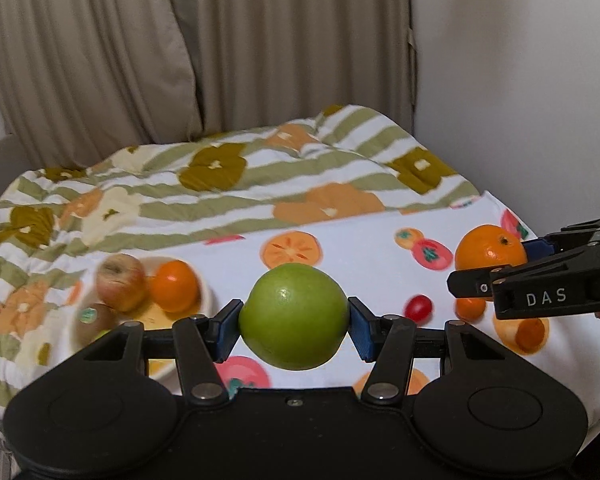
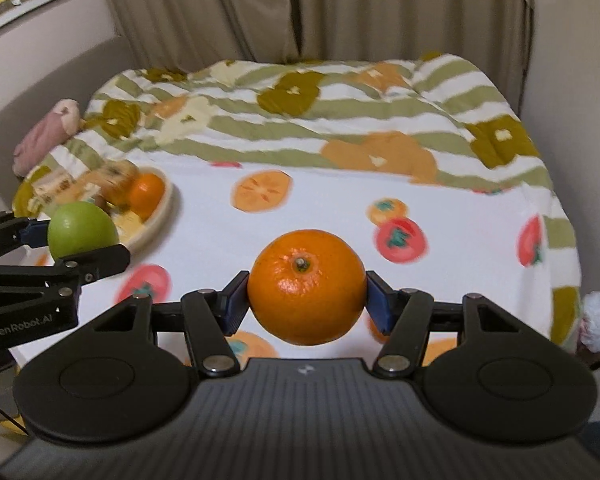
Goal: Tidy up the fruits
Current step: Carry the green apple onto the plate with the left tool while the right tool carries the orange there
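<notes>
My left gripper (image 1: pixel 294 322) is shut on a green apple (image 1: pixel 294 316) and holds it above the fruit-print cloth (image 1: pixel 360 256). My right gripper (image 2: pixel 306 300) is shut on an orange (image 2: pixel 306 286), also held above the cloth. In the left wrist view the right gripper (image 1: pixel 496 264) and its orange (image 1: pixel 490 248) show at the right. In the right wrist view the left gripper (image 2: pixel 80 240) and green apple (image 2: pixel 82 230) show at the left. A cream bowl (image 1: pixel 206 292) at the left holds a red apple (image 1: pixel 120 282), an orange (image 1: pixel 176 286) and a kiwi (image 1: pixel 94 320).
A small red cherry tomato (image 1: pixel 418 307) lies on the cloth to the right of the green apple. A striped flower quilt (image 2: pixel 300 108) covers the bed behind. Curtains (image 2: pixel 300 8) and walls stand at the back. A pink soft toy (image 2: pixel 48 134) lies at the far left.
</notes>
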Action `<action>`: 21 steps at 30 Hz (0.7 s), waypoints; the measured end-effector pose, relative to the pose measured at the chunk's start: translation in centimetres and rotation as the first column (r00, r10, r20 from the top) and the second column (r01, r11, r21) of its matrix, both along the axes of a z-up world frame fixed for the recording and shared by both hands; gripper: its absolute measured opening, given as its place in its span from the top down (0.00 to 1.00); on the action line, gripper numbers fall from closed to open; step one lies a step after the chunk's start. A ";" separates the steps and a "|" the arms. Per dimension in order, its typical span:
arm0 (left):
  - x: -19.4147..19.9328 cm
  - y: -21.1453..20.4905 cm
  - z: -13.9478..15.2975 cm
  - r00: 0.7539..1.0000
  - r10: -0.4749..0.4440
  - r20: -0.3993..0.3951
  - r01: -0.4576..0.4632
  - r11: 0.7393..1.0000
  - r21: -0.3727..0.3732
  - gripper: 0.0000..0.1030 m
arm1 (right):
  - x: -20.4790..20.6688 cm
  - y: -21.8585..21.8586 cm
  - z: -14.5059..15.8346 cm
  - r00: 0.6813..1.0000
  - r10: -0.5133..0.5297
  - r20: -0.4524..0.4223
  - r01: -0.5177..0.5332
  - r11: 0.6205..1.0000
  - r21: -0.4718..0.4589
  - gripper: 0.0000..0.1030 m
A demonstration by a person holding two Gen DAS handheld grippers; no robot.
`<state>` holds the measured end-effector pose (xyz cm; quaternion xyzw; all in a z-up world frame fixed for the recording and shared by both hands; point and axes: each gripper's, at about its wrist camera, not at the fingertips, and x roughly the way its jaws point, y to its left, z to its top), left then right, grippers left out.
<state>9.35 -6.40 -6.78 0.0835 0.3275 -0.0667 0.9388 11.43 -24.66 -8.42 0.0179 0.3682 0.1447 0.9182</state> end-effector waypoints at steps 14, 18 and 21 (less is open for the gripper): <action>3.0 9.1 2.3 0.999 0.035 0.000 -0.035 0.999 0.029 0.42 | 2.1 11.2 2.9 0.995 0.096 0.032 -0.097 0.995 0.036 0.27; 4.9 11.6 1.6 1.000 0.013 -0.026 -0.012 1.000 0.025 0.42 | 3.2 14.1 2.5 0.996 0.088 0.016 -0.088 0.996 0.034 0.27; 6.6 13.0 0.8 0.998 -0.016 -0.053 0.019 0.999 0.043 0.42 | 4.0 15.9 1.8 0.998 0.066 -0.002 -0.066 0.997 0.043 0.27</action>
